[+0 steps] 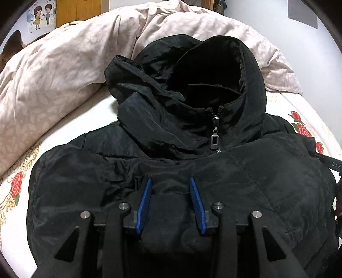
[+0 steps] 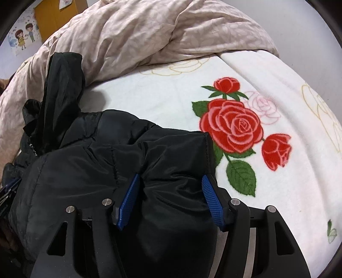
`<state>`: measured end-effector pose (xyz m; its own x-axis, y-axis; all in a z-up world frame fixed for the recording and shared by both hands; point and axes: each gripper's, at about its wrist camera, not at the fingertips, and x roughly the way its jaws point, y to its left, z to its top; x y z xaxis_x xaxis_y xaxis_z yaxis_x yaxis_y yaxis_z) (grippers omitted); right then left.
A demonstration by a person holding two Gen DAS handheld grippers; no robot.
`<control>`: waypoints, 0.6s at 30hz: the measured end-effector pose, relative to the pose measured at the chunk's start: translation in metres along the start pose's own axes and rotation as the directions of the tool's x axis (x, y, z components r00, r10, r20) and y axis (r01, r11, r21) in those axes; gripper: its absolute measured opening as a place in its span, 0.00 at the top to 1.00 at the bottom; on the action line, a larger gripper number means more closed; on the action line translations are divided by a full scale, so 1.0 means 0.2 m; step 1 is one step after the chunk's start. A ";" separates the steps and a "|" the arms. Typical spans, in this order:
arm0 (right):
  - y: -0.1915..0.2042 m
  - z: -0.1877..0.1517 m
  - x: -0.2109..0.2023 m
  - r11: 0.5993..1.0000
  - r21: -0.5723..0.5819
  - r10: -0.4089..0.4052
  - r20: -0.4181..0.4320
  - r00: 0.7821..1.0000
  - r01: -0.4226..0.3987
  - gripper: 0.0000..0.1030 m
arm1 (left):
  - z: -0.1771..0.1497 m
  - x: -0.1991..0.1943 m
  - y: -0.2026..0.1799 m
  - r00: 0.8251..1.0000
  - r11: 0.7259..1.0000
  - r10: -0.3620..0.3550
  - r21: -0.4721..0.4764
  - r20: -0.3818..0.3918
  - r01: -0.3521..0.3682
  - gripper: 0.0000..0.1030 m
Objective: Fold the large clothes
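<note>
A black padded jacket (image 1: 192,171) lies front-up on a bed, on a white blanket (image 2: 166,100) printed with red roses (image 2: 233,126). In the left wrist view its hood (image 1: 215,70) stands open toward 12 o'clock, and the zip pull (image 1: 214,139) hangs at the collar, just right of centre. A crumpled beige duvet (image 1: 70,70) is heaped beyond the hood, from 9 o'clock round to 1 o'clock. A cartoon sticker (image 1: 41,16) of two children is on the wall at 11 o'clock, beside an orange panel (image 1: 89,10).

The left hand-held gripper (image 1: 171,184) hovers over the jacket's chest at 6 o'clock. Its jaws stand partly apart with dark fabric between the blue pads (image 1: 145,198); the pads do not look pressed into the cloth, though the black-on-black makes the contact hard to judge.

In the right wrist view the right hand-held gripper (image 2: 170,181) has its jaws wide, with a thick fold of the jacket (image 2: 132,154) bulging between the blue pads (image 2: 211,198). The left pad dents the padding; the right one lies against the fold's edge, so it seems to be clamped on the bulk. The folded edge ends at about 3 o'clock from the gripper, just beside the large rose. The hood fabric rises at 10 o'clock against the duvet.
</note>
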<state>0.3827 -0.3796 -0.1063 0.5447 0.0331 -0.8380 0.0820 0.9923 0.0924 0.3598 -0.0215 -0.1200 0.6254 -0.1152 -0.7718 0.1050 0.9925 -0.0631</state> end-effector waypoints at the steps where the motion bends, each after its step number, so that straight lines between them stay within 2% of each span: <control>1: 0.00 0.01 -0.02 1.000 0.004 -0.010 -0.005 1.000 0.010 0.41 | 0.02 -0.02 0.01 1.000 1.000 -0.003 -0.005 -0.011 0.003 0.61; 3: 0.02 0.03 -0.10 1.000 0.010 -0.018 0.009 1.000 0.018 0.41 | 0.05 -0.10 0.03 1.000 1.000 -0.006 -0.018 -0.021 0.005 0.62; 4: 0.03 0.02 -0.18 1.000 0.010 -0.001 0.041 0.999 0.001 0.41 | 0.07 -0.15 0.05 1.000 1.000 -0.012 -0.027 -0.011 0.012 0.62; 7: 0.11 -0.07 -0.39 0.999 -0.010 0.035 0.118 0.992 -0.034 0.41 | 0.05 -0.37 0.08 0.996 0.997 -0.062 -0.044 0.070 0.065 0.62; 9: 0.16 -0.13 -0.47 0.998 -0.029 0.059 0.135 0.989 -0.056 0.41 | 0.00 -0.44 0.09 0.992 0.994 -0.090 -0.050 0.092 0.095 0.62; 11: 0.22 -0.21 -0.47 0.996 -0.053 0.071 0.105 0.992 -0.066 0.41 | -0.06 -0.38 0.08 0.996 0.996 -0.074 -0.044 0.049 0.076 0.62; 14: 0.27 -0.28 -0.31 0.996 -0.087 0.038 0.010 0.999 -0.038 0.41 | -0.12 -0.19 0.11 0.997 0.996 -0.058 -0.075 -0.054 0.054 0.60; 18: 0.31 -0.30 -0.22 0.992 -0.127 0.008 -0.005 1.000 -0.009 0.41 | -0.13 -0.17 0.08 0.998 0.998 -0.033 -0.060 -0.045 0.030 0.59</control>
<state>0.3136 -0.3128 -0.0954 0.5411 0.0419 -0.8399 -0.0299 0.9991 0.0306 0.3200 -0.0003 -0.1125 0.5860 -0.1458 -0.7971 0.0773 0.9893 -0.1241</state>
